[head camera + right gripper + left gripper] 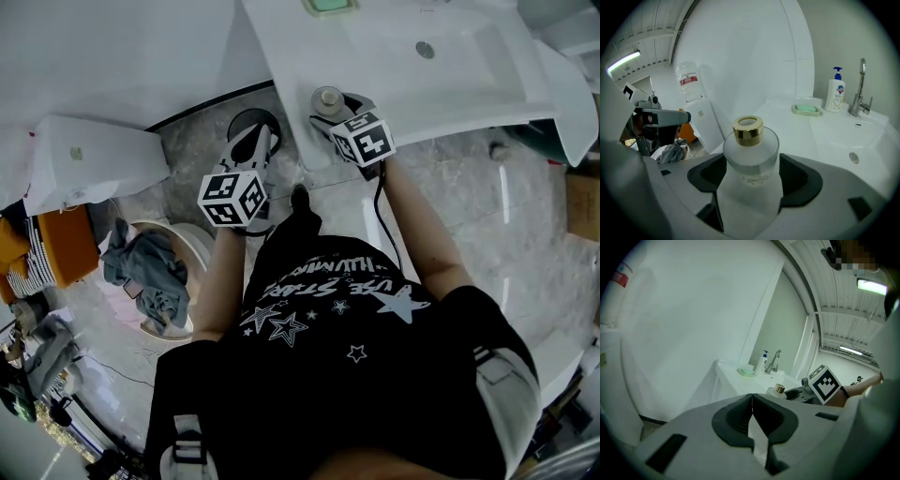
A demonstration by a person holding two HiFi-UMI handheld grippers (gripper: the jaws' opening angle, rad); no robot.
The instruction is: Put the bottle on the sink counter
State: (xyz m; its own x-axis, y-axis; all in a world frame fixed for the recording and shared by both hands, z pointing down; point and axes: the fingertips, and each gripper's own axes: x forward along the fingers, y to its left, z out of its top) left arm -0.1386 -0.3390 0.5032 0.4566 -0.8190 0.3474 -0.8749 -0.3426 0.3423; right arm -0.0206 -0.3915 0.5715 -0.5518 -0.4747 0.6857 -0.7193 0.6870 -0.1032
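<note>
Close under the head camera, a person in a black T-shirt (347, 347) printed with stars stands on a grey marbled floor (525, 216), one arm reaching forward on each side. The left gripper (752, 414) is held out at the person's left, short of the counter. Its two jaws are pressed together at the tips with nothing between them.

Just ahead, the right gripper (752, 183) is clamped on a frosted glass bottle (751, 140) with a gold collar. The dark pads grip the body on both sides, and the bottle stands upright with its open neck up. It sits at the near left corner of the white sink counter (375, 56). Whether its base rests on the top cannot be told.

To the person's left on the floor, a round white tub (192, 246) holds a crumpled grey cloth (141, 272).

Beyond the bottle the counter runs back to a sunken basin with a metal drain (853, 158). At the far edge a soap dish (806, 109) carries a green bar. Just right of it stands a white pump bottle (834, 93) with a blue head, and a chrome faucet (858, 89) rises beside that. A plain white wall lies behind.
</note>
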